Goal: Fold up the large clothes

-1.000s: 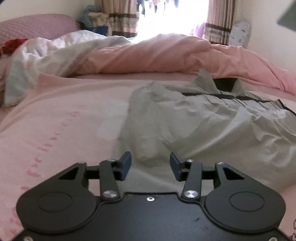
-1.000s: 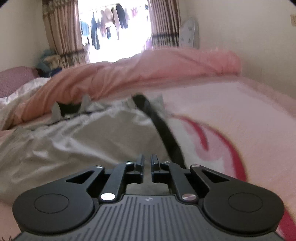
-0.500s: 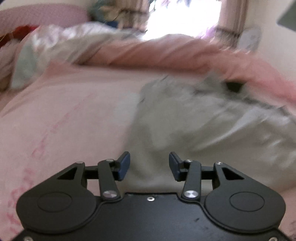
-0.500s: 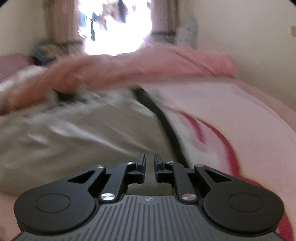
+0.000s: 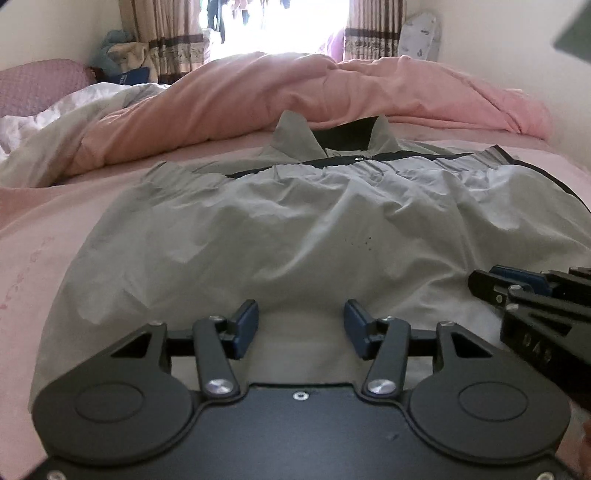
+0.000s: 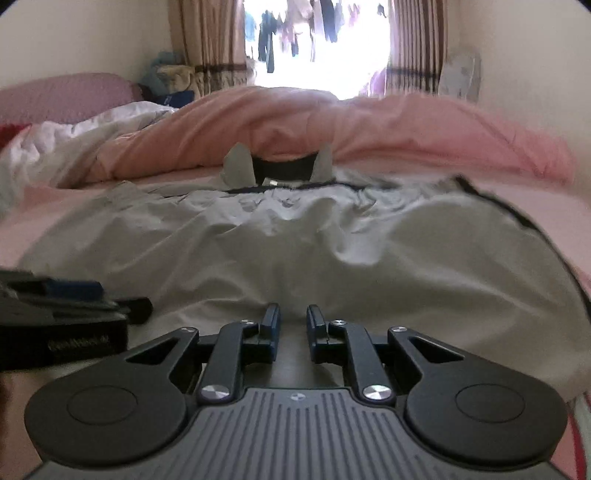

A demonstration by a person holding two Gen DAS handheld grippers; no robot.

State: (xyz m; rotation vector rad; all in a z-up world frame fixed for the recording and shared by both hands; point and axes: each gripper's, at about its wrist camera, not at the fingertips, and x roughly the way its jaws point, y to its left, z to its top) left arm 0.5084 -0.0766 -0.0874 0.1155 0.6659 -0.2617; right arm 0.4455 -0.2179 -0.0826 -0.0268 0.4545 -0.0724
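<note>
A pale grey garment (image 5: 314,229) with black trim and an upright collar (image 5: 291,136) lies spread and wrinkled on the pink bed sheet (image 5: 44,229). My left gripper (image 5: 301,319) hovers over its near hem, and its jaws are opening with only the cloth lying below them. My right gripper (image 6: 293,321) sits just to its right over the same hem (image 6: 295,258). A narrow gap shows between its blue pads, and nothing is pinched. Each gripper shows in the other's view: the right gripper (image 5: 517,291) at the edge of the left wrist view, the left gripper (image 6: 74,295) at the edge of the right wrist view.
A bunched pink duvet (image 5: 295,92) runs across the bed behind the collar, with a white quilt (image 5: 55,122) at the left. Beyond are curtains and a bright window (image 5: 280,26). An ironing board (image 5: 421,37) leans at the right wall.
Both grippers have swung inward over the garment's near hem and now sit side by side. The left jaws stand slightly wider than before.
</note>
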